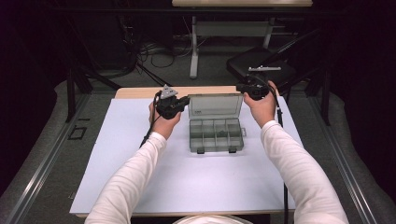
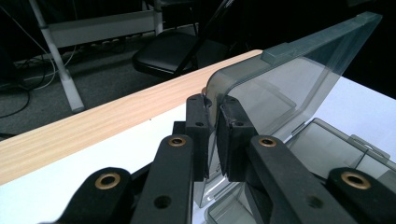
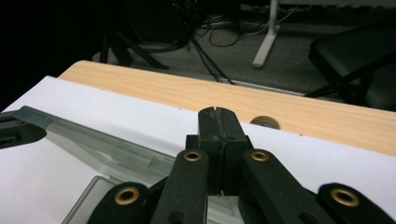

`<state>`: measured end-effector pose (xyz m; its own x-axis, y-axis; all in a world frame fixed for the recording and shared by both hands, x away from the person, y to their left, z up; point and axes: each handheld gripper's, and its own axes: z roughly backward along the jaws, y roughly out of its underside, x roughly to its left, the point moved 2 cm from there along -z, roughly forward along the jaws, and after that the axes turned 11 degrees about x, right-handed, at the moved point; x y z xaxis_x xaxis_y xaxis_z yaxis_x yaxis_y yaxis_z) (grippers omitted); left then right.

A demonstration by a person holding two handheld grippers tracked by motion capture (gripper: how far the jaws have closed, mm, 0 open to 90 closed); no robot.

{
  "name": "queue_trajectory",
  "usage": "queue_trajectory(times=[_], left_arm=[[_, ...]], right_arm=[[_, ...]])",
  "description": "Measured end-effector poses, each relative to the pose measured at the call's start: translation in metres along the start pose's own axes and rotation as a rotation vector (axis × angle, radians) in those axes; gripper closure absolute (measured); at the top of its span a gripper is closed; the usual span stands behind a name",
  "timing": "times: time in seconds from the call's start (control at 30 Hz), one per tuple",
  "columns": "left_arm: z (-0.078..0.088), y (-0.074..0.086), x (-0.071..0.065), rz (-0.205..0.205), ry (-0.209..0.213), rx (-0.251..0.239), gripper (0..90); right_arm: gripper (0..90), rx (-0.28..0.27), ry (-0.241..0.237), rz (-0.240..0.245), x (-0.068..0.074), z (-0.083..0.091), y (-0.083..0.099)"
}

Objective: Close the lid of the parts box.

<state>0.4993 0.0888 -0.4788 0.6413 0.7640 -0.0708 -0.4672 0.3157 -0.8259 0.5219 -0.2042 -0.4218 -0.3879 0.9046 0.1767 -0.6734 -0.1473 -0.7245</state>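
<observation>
Standing open mid-table: organizer box [image 1: 216, 135], lid [image 1: 215, 106] upright at far side. Left gripper [image 2: 212, 135] pinches lid's left edge. Right gripper [image 3: 218, 126] jaws pressed together, empty, near lid's right corner. Opening looks done; compartments unfilled.

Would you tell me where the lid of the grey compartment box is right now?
In the high view the lid stands raised behind the compartment box, mid-table, between the left gripper, clamped on its left edge, and the right gripper at its right corner.
</observation>
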Motion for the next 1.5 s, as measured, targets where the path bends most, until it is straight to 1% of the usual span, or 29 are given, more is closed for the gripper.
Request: queue_trajectory(times=[0.07,0.13,0.2,0.3,0.37,0.43,0.47,0.5,0.53,0.57,0.6,0.7,0.73,0.8,0.87,0.97,1.0,1.17,1.27,1.33,1.37,1.43,1.47,1.5], left_arm=[[0.001,0.001,0.0,0.008,0.008,0.0,83.4],[0.001,0.002,0.0,0.007,0.015,-0.002,83.1],[0.002,0.002,-0.001,0.019,0.022,0.0,82.6],[0.004,0.002,-0.001,0.025,0.033,0.011,81.4],[0.006,0.002,-0.002,0.034,0.031,0.028,78.5],[0.008,0.002,-0.003,0.049,0.037,0.043,75.3],[0.009,0.002,-0.003,0.052,0.042,0.045,73.1],[0.011,0.003,-0.003,0.058,0.048,0.062,72.0],[0.013,0.003,-0.002,0.066,0.043,0.069,71.9],[0.014,0.004,-0.002,0.076,0.048,0.064,71.5],[0.016,0.005,-0.001,0.093,0.054,0.066,70.3],[0.021,0.01,-0.001,0.14,0.073,0.088,70.3],[0.023,0.011,-0.001,0.15,0.073,0.1,70.6],[0.025,0.013,-0.001,0.173,0.092,0.107,73.5],[0.028,0.013,-0.002,0.179,0.102,0.119,77.1],[0.031,0.013,-0.004,0.19,0.13,0.115,82.5],[0.032,0.013,-0.005,0.185,0.137,0.117,84.0],[0.031,0.012,-0.012,0.187,0.17,0.129,89.6],[0.029,0.011,-0.016,0.179,0.176,0.133,90.0],[0.028,0.011,-0.018,0.187,0.18,0.135,90.0],[0.028,0.011,-0.018,0.185,0.181,0.137,90.0],[0.027,0.012,-0.019,0.184,0.181,0.138,90.0],[0.027,0.012,-0.02,0.184,0.183,0.142,90.0],[0.026,0.012,-0.021,0.184,0.183,0.141,90.0]], right_arm=[[90.0,0.016,-0.004,0.004,0.002,-0.004,0.001],[90.0,0.031,-0.009,0.007,0.002,-0.007,0.002],[90.0,0.034,-0.015,0.004,0.002,-0.009,0.003],[90.0,0.031,-0.035,-0.013,0.003,-0.009,0.005],[90.0,0.034,-0.041,-0.019,0.004,-0.009,0.007],[90.0,0.038,-0.043,-0.012,0.004,-0.01,0.008],[90.0,0.042,-0.044,-0.016,0.004,-0.01,0.009],[90.0,0.042,-0.047,-0.015,0.004,-0.01,0.009],[90.0,0.045,-0.046,-0.014,0.004,-0.01,0.01],[90.0,0.044,-0.046,-0.012,0.004,-0.01,0.01],[90.0,0.041,-0.045,-0.012,0.004,-0.01,0.01],[90.0,0.042,-0.043,-0.015,0.004,-0.009,0.011],[90.0,0.042,-0.045,-0.017,0.004,-0.009,0.011],[90.0,0.043,-0.043,-0.016,0.005,-0.009,0.012],[90.0,0.042,-0.046,-0.014,0.005,-0.009,0.013],[90.0,0.045,-0.05,-0.015,0.005,-0.007,0.014],[90.0,0.046,-0.051,-0.015,0.005,-0.007,0.014],[90.0,0.053,-0.055,-0.011,0.005,-0.005,0.016],[90.0,0.052,-0.061,-0.01,0.005,-0.005,0.018],[90.0,0.051,-0.063,-0.006,0.005,-0.005,0.02],[90.0,0.054,-0.066,-0.011,0.005,-0.004,0.021],[90.0,0.053,-0.066,0.001,0.005,-0.003,0.022],[90.0,0.057,-0.072,-0.007,0.006,-0.003,0.023],[90.0,0.054,-0.074,0.0,0.005,-0.002,0.024]])
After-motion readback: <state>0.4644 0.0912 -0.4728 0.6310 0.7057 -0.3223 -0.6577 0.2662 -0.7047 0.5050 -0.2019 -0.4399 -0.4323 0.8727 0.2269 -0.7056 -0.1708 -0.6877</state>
